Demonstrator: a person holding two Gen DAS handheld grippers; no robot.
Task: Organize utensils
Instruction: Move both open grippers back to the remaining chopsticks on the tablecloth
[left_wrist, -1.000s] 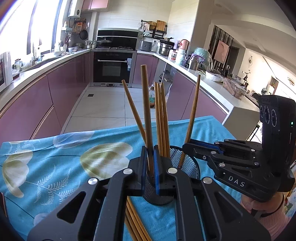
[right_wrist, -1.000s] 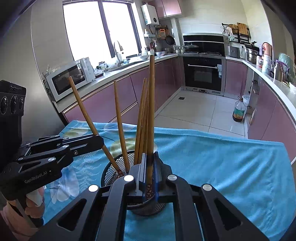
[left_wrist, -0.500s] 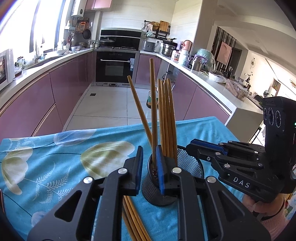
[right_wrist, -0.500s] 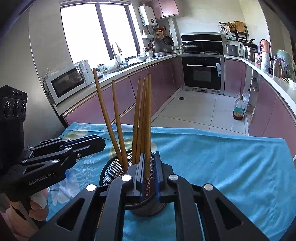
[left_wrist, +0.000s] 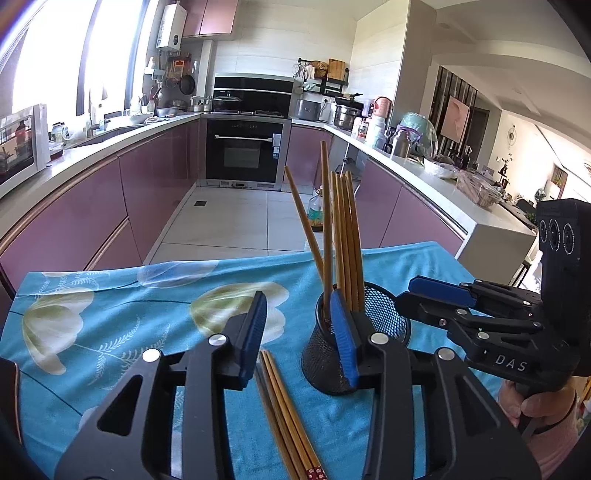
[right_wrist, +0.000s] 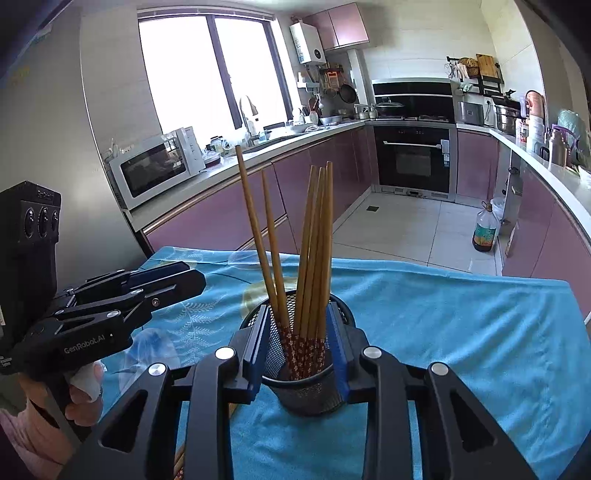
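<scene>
A black mesh cup (left_wrist: 354, 343) stands on the blue flowered cloth (left_wrist: 110, 314) and holds several wooden chopsticks (left_wrist: 343, 240) upright. My left gripper (left_wrist: 297, 336) sits just left of the cup. Its jaws are opening with nothing between them, above loose chopsticks (left_wrist: 284, 406) lying on the cloth. My right gripper (left_wrist: 424, 299) reaches in from the right. In the right wrist view the right gripper (right_wrist: 297, 341) is close in front of the cup (right_wrist: 306, 387). Its jaws are opening and its pads press on nothing. The chopsticks (right_wrist: 314, 240) stand free. The left gripper (right_wrist: 192, 280) is at left.
The cloth-covered table ends at a far edge (right_wrist: 406, 264), with tiled kitchen floor beyond. A hand (left_wrist: 535, 410) holds the right gripper's handle, and another hand (right_wrist: 85, 384) holds the left one. Purple cabinets, a microwave (right_wrist: 155, 170) and an oil bottle (right_wrist: 484, 232) stand farther off.
Each gripper was shut on one chopstick over the cup. Both have opened and let go, and those chopsticks now stand in the cup. The left gripper has drifted left of the cup.
</scene>
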